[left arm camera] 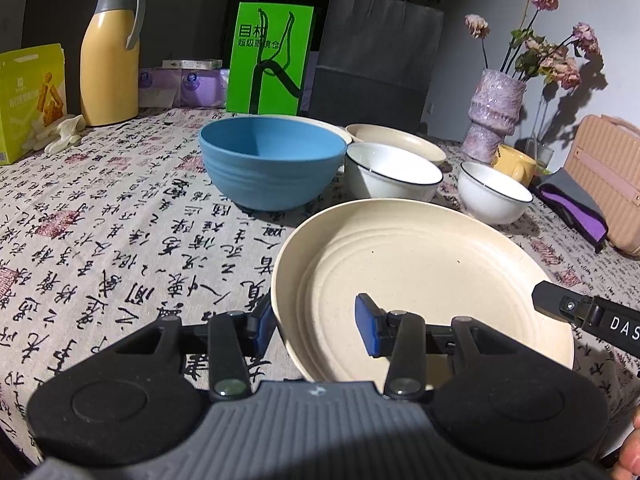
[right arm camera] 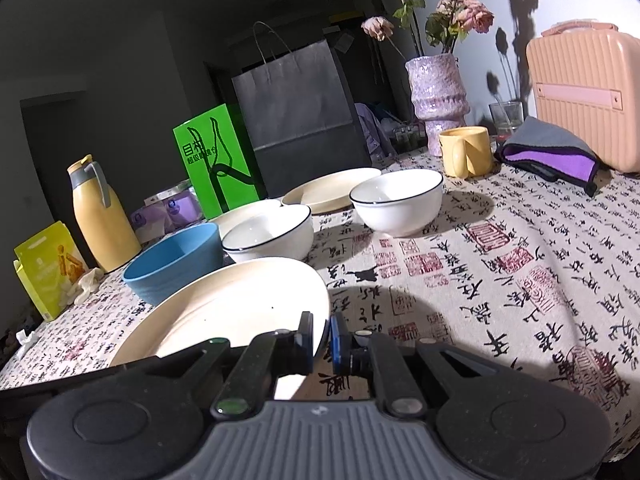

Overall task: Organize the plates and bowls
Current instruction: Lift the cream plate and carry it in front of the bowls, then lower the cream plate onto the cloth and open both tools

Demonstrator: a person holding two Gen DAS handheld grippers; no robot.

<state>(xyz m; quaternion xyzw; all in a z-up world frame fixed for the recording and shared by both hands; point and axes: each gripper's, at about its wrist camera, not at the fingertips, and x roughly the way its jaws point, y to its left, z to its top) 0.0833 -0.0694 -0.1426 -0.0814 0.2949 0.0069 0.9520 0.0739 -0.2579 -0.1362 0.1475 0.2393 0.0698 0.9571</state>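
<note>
On the far left of the counter (left arm camera: 100, 208) a yellow box (left arm camera: 30, 100) stands beside a yellow jug (left arm camera: 110, 56), with a green bag (left arm camera: 270, 60) and a grey bag (left arm camera: 376, 48) farther right along the back. In front of them sits a blue bowl (left arm camera: 272, 160), then a white bowl (left arm camera: 390, 172) touching it, a cream plate (left arm camera: 396, 138) behind, and a second white bowl (left arm camera: 494, 192) to the right. Nearest the cameras a large cream plate (left arm camera: 420, 272) is held tilted, its near edge raised. The left gripper (left arm camera: 316, 324) straddles the plate's left rim — one blue pad outside and one inside, the jaws at a middling gap and not clearly pressing. The right gripper (right arm camera: 321, 340) has its jaws narrow, clamped on the plate's right rim. Far right stand a purple vase (left arm camera: 496, 116), a yellow mug (left arm camera: 514, 162) and a pink case (left arm camera: 608, 188).
</note>
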